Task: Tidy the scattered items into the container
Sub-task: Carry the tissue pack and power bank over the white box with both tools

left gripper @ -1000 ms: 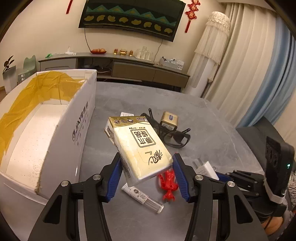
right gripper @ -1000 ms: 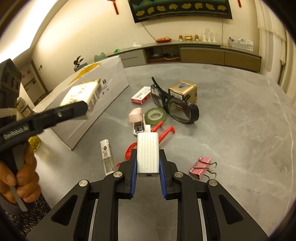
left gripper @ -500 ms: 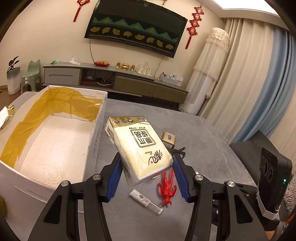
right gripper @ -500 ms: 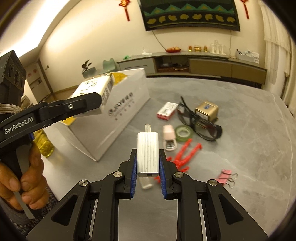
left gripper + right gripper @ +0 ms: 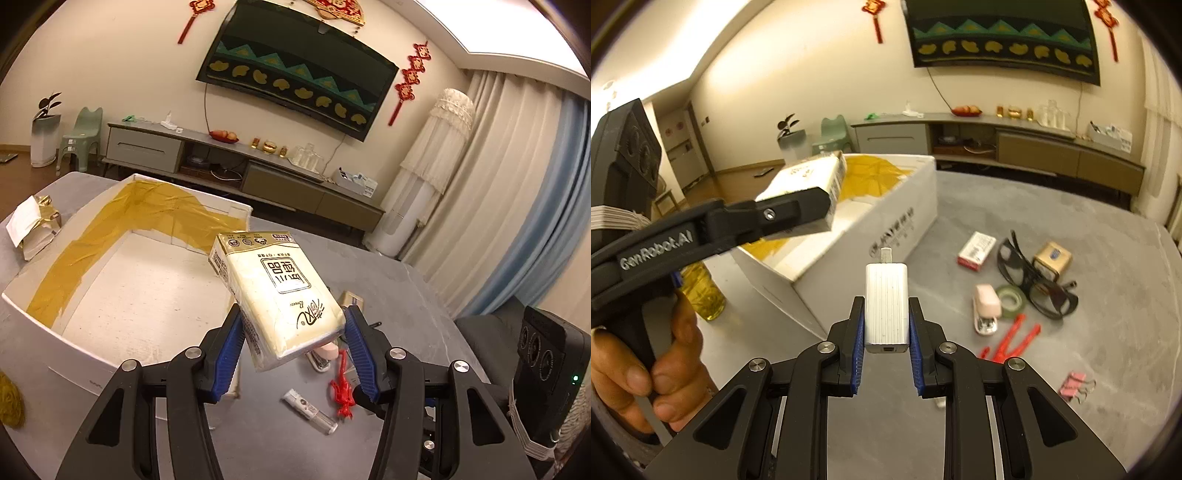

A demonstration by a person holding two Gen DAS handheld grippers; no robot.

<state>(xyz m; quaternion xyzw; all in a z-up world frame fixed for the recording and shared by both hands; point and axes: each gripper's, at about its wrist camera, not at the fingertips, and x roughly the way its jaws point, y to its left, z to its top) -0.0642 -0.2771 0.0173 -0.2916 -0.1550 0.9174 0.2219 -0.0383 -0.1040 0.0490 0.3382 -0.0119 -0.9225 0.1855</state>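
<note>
Already the left hand-held gripper [image 5: 291,343] is clamped on the tissue pack [image 5: 277,291], gripping only its near end, so most of the pack juts out tilted over the near corner of the white box [image 5: 48,325]; if the hold loosens before the pack is fully past the box wall, it could tip, strike the rim and fall back onto the counter [image 5: 406,295]; the soft wrapper could also slip between the pads. The right hand-held gripper [image 5: 886,332] is closed on the silver adapter [image 5: 886,306], held upright just short of the box, above the counter; with both tools heading for the box they could knock together at its rim. Compared with a second ago, both have risen and moved toward the box: then the pack hung over the counter beside the box among the loose items, and the adapter was low over the red clip [image 5: 1012,341]; the glasses [image 5: 1034,280], tape roll [image 5: 1010,301] and stapler [image 5: 986,308] have not moved.
</note>
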